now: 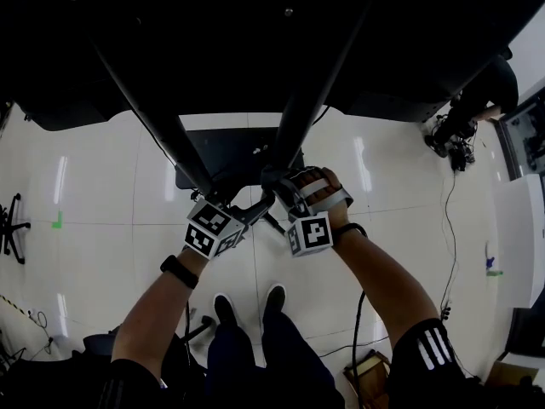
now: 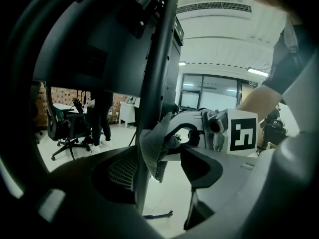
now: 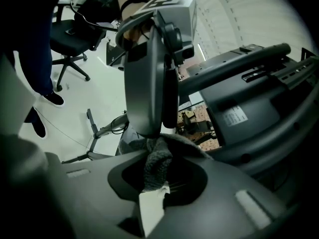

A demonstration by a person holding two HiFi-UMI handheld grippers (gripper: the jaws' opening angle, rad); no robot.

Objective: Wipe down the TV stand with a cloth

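The grey cloth (image 3: 157,164) is pinched in the closed right hand-held gripper (image 3: 159,183) and pressed against a pole (image 2: 158,68) of the TV stand (image 1: 230,152), presumably for wiping, while the left hand-held gripper (image 2: 159,178) is held with jaws apart astride that pole, perhaps for steadying; the contact itself is hidden in the head view.

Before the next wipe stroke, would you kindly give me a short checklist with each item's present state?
1. Grey knitted cloth clamped in the right gripper: ok.
2. Cloth pressed against the black metal stand pole: ok.
3. Left gripper clamped on the pole to steady it: not ok; its jaws are apart and the pole merely stands between them.
4. Grippers clear of each other: cannot tell; they are very close.
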